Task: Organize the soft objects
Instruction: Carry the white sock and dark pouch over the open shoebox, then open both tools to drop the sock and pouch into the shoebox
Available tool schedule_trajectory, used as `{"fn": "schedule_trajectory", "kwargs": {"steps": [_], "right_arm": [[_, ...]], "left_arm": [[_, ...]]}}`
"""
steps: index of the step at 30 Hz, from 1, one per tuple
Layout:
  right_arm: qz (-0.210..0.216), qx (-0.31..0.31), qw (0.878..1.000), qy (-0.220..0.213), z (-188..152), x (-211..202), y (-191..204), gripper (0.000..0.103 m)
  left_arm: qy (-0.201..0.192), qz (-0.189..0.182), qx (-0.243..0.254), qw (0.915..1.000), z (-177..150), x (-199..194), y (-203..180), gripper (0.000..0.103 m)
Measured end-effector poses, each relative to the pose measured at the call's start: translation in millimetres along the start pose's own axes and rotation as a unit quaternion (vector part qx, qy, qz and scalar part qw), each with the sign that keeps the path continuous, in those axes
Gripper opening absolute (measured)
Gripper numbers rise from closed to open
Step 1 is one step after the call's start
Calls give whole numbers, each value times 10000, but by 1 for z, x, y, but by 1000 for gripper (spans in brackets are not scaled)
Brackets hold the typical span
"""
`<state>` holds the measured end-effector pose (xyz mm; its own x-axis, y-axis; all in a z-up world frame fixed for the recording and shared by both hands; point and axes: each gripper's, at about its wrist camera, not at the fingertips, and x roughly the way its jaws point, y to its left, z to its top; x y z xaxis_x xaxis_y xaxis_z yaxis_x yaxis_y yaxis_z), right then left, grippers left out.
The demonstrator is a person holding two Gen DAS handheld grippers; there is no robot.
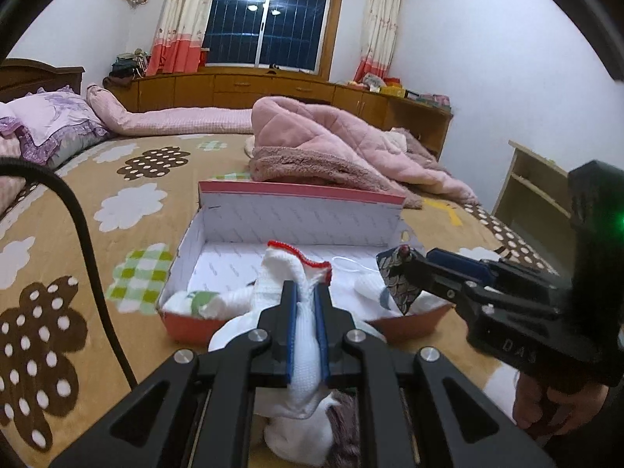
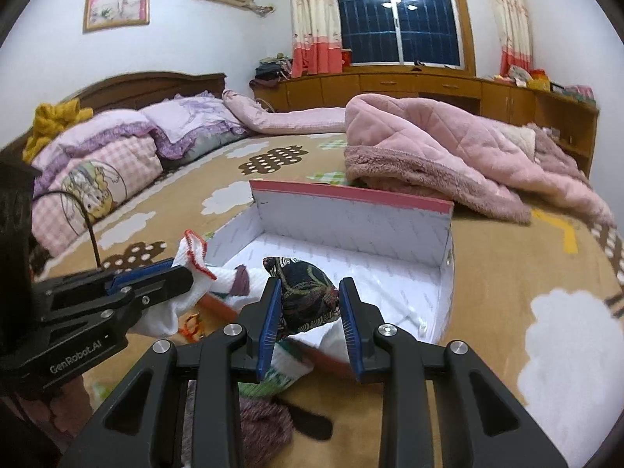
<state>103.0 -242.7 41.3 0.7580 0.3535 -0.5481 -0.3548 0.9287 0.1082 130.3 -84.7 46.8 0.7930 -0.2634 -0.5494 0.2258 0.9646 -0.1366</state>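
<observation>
The left gripper point(image 1: 305, 304) clamps a white glove point(image 1: 290, 273); the right gripper point(image 2: 310, 304) pinches a dark patterned pouch point(image 2: 308, 296). The open shoebox point(image 1: 296, 214) lies at twelve o'clock, long axis crosswise, equally near both.

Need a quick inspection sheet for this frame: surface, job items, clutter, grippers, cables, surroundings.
Surface: bed cover with cloud pattern, bearing an open shoebox.
Job's things: white glove with red cuff; dark patterned pouch; more white soft items in the shoebox.
Clutter: pink quilted blanket heaped behind the shoebox; pillows at the headboard.
Grippers: left gripper shut on the white glove; right gripper shut on the dark patterned pouch, both near the box's front edge.
Cables: black cable arcing across the bed cover on the left.
Surroundings: dark window, curtains, wooden cabinets, air conditioner.
</observation>
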Motion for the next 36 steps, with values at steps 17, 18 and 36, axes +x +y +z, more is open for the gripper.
{"fn": "schedule_trajectory", "kwargs": {"steps": [17,18,36], "right_arm": [[-33,67,9990,439,6,30,-23,31],[-69,47,9989,457,5,31,-23,31],[-132,27,9956,931,-24,58,-30,35]], "left_arm": [[252,123,-118,9995,4,50,13,10],[271,135,-93,9995,2,53,13,10],[-44,-35,-60,10000,-16,71,22,14]]}}
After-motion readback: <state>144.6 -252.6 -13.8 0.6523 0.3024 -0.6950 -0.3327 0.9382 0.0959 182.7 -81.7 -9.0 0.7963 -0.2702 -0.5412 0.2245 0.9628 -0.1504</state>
